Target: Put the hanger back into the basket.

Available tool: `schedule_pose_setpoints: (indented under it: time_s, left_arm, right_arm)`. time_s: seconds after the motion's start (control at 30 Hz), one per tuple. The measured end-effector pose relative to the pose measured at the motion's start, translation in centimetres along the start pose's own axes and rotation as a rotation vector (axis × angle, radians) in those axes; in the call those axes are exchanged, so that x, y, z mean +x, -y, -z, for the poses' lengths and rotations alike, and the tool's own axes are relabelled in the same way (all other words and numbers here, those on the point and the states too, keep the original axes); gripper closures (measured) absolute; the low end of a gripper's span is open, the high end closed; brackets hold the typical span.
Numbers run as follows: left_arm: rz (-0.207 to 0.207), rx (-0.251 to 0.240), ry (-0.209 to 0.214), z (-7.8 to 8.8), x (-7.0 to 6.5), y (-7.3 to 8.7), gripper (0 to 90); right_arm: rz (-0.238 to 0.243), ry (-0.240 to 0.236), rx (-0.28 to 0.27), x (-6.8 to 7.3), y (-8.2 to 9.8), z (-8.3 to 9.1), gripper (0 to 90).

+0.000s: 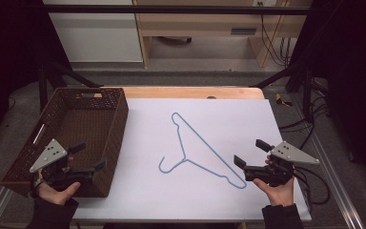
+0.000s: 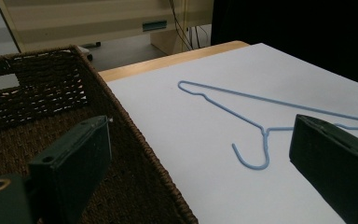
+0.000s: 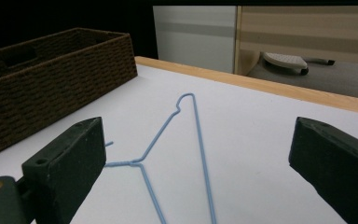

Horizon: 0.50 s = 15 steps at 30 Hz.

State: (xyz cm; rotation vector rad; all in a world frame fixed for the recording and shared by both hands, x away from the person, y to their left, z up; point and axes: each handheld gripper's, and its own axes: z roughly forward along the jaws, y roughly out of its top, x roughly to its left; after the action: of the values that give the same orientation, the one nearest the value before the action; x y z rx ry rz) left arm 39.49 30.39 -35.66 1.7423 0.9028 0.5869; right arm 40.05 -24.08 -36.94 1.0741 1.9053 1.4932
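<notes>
Thin pale-blue wire hanger [image 1: 201, 151] lies flat on the white desk [image 1: 248, 119], hook toward the wicker basket [image 1: 112, 138]. Left tool [image 1: 89, 156] and right tool [image 1: 249, 152] both released, empty.

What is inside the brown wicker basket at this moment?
The basket looks empty: its woven floor is bare in the high view and the left gripper view. The near corner of the floor is covered by the left claw and the hand holding it, so that part cannot be checked.
</notes>
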Motion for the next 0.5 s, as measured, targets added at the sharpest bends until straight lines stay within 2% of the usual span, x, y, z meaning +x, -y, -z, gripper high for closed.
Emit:
schedule_pose_setpoints:
  time_s: [0.4,0.5]
  left_arm:
    - [-0.007,-0.002,0.003,-0.1,-0.1,0.1,6.0]
    - [-0.010,0.001,0.004,-0.1,-0.1,0.1,6.1]
  right_arm:
    - [-0.007,-0.008,0.047,0.2,0.0,-1.0,5.2]
    - [0.007,-0.006,0.065,0.4,-0.1,-1.4,5.6]
